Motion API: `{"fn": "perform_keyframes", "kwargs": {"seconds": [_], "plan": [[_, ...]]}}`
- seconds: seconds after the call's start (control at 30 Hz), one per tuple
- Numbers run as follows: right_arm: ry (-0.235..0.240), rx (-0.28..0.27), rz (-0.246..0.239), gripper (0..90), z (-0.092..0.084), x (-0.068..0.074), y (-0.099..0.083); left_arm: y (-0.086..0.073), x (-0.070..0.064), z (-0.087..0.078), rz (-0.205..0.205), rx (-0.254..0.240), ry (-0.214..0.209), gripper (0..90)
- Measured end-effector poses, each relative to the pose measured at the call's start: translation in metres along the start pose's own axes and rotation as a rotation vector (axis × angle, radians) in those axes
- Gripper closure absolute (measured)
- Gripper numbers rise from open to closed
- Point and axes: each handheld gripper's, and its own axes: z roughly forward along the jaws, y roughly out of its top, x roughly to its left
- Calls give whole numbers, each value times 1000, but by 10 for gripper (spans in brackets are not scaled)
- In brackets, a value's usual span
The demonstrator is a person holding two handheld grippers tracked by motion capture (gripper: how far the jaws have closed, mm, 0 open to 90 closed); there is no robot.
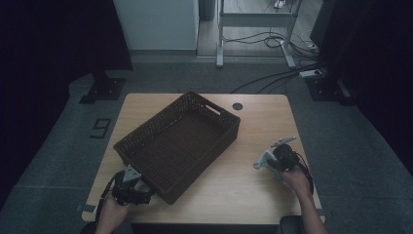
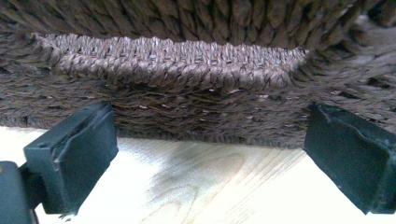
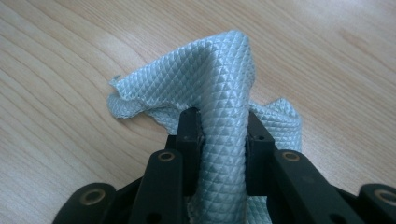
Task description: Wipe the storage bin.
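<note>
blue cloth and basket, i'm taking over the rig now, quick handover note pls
Right claw: shut on a fold of the pale blue diamond-textured cloth, pinched up off the light wooden table.
Left claw: open, facing the near wall of the dark brown woven rectangular basket, no grip.
Done: cloth grasped.
Left: probably carry the cloth into the basket, which looks empty.
</note>
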Motion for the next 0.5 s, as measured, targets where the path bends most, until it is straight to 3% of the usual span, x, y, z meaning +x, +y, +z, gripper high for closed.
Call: {"fn": "perform_keyframes", "kwargs": {"seconds": [0.3, 0.5], "plan": [[13, -70, -13, 719, -10, 5, 7, 0, -1, -3, 35, -5, -27, 27], [31, -116, -21, 709, -16, 6, 12, 1, -4, -2, 36, -3, -30, 15]]}}
